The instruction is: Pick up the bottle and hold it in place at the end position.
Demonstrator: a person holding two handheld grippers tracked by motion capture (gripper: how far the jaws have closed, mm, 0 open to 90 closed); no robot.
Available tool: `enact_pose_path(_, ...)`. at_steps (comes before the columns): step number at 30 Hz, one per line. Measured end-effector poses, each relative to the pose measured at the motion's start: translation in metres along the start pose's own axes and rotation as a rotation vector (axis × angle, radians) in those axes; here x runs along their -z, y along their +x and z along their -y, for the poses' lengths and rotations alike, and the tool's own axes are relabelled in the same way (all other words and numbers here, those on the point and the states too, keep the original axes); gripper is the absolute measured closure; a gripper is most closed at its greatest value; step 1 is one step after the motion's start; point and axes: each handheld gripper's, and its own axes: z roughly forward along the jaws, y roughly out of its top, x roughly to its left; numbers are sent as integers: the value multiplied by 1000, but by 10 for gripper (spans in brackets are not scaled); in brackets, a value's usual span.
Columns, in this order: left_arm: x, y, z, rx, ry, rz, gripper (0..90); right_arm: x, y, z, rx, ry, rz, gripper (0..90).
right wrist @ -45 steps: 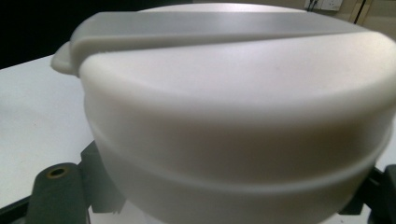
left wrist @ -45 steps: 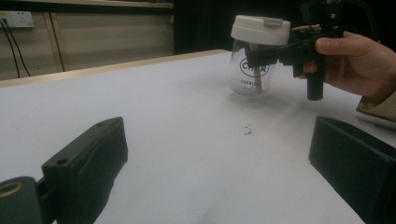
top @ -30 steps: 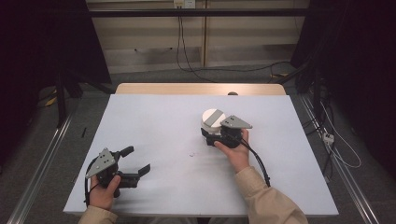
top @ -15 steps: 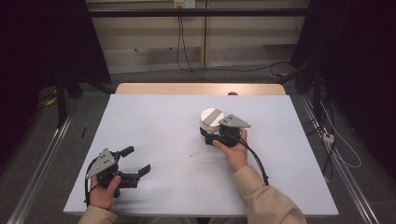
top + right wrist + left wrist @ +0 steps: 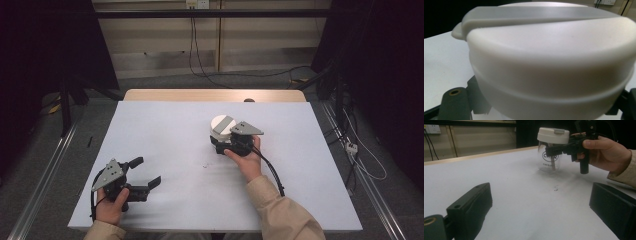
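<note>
A white-topped desk (image 5: 165,150) stands on grey carpet floor (image 5: 90,120); beige panelled wall (image 5: 160,45) behind, black cables (image 5: 192,50) hanging.

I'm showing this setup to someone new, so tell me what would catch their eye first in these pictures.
First, the clear jar with its white lid, standing right of the middle of the pale table, the right gripper clamped around it just under the lid. Next, the left gripper near the table's front left corner, its jaws open with nothing between them.
</note>
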Motion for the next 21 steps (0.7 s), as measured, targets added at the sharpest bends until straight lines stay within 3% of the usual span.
enact_pose_path(21, 0, 0, 0, 4, 0, 1, 42, -7, 1, 0, -1, -1, -4, 187)
